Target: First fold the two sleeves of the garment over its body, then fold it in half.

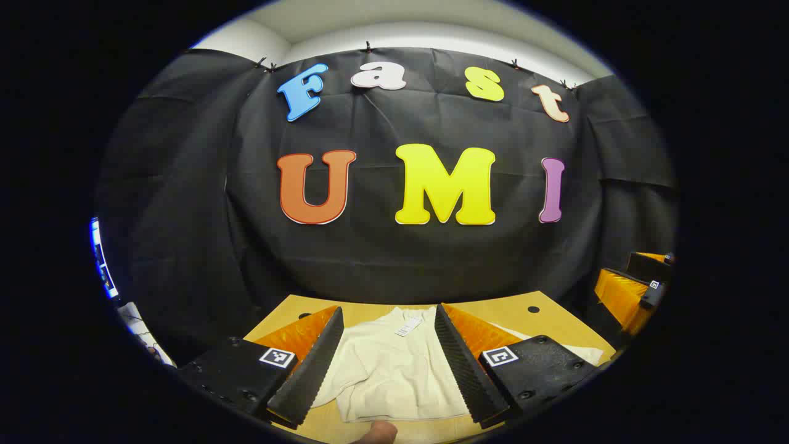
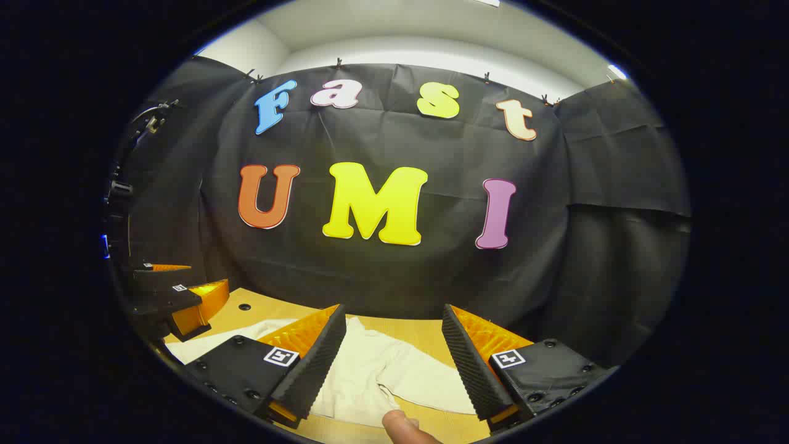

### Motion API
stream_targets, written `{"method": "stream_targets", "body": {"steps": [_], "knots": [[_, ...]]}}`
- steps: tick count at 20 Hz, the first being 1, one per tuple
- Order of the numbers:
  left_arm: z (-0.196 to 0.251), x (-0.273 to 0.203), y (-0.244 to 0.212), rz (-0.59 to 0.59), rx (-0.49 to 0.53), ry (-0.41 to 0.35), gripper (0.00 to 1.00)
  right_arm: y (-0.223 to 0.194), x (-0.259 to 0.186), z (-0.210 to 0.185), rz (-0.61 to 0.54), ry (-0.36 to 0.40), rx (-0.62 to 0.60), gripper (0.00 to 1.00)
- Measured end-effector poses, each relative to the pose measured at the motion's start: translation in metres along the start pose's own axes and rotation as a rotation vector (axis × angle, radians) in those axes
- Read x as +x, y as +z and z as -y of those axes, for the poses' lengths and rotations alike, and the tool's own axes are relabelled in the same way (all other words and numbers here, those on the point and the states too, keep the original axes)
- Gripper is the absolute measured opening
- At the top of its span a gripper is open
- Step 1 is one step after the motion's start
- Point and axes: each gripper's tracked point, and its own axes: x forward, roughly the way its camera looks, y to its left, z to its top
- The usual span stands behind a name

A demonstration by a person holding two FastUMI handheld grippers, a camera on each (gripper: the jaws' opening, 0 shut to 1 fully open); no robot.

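One white tag on garment.

Ridged tongs with square markers

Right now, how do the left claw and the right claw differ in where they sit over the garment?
The left claw frames the garment's body, with the neck tag between its fingers; the right claw frames a sleeve lying out on the wooden table. In the right gripper view, the left claw sits farther left. Both are open and hold nothing.
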Motion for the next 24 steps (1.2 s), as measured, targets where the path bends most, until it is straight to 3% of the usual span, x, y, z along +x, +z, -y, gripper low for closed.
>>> {"method": "stream_targets", "body": {"steps": [3, 4, 5, 17, 24], "knots": [[0.009, 0.004, 0.005, 0.016, -0.003, -0.008, 0.94, 0.005, 0.007, 0.005, 0.006, 0.006, -0.002, 0.98], [0.014, 0.005, 0.007, 0.02, -0.001, -0.012, 1.0, 0.006, 0.011, 0.006, 0.003, 0.009, 0.002, 0.97], [0.017, 0.006, 0.009, 0.031, 0.0, -0.013, 0.94, 0.005, 0.013, 0.008, 0.001, 0.004, 0.002, 0.98], [0.03, 0.011, 0.009, 0.027, 0.053, -0.018, 0.94, 0.004, 0.022, 0.012, 0.049, 0.026, -0.009, 0.98], [0.034, 0.012, 0.014, 0.027, 0.04, -0.006, 0.94, 0.001, 0.03, 0.04, 0.042, -0.021, -0.006, 0.98]]}}
